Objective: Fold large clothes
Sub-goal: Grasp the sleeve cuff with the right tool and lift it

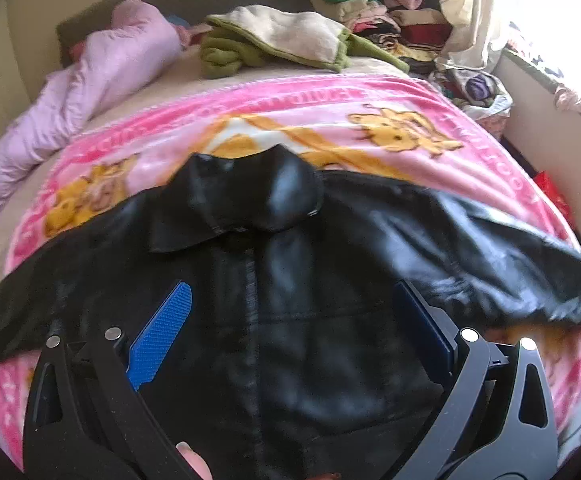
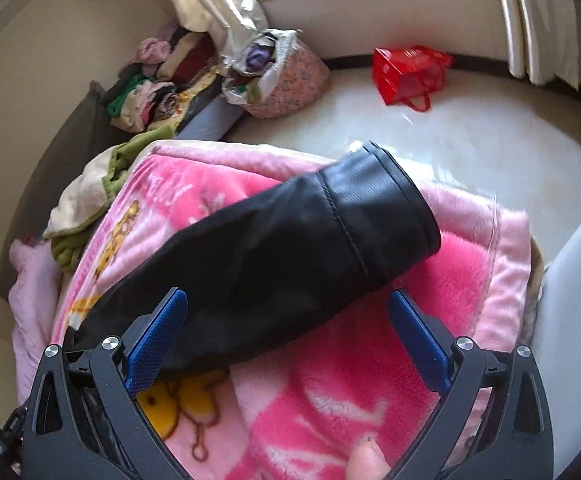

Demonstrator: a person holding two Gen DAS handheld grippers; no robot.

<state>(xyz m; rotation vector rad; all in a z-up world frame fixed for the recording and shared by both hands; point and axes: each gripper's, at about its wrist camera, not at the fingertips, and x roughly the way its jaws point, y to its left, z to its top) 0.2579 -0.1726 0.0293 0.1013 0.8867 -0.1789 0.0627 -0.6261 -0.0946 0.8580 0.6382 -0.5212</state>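
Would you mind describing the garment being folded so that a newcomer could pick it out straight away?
Start at the bed, spread with a pink cartoon blanket. Lying face up on the blanket, sleeves spread to both sides, is the black jacket, collar towards the headboard. It is the only shiny, leather-like black item; the green and cream fleece and the pale pink quilt beyond it are soft and matte.

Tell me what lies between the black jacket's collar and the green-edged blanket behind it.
In the left wrist view, only the pink cartoon blanket spans from the black jacket collar to the green-edged blanket.
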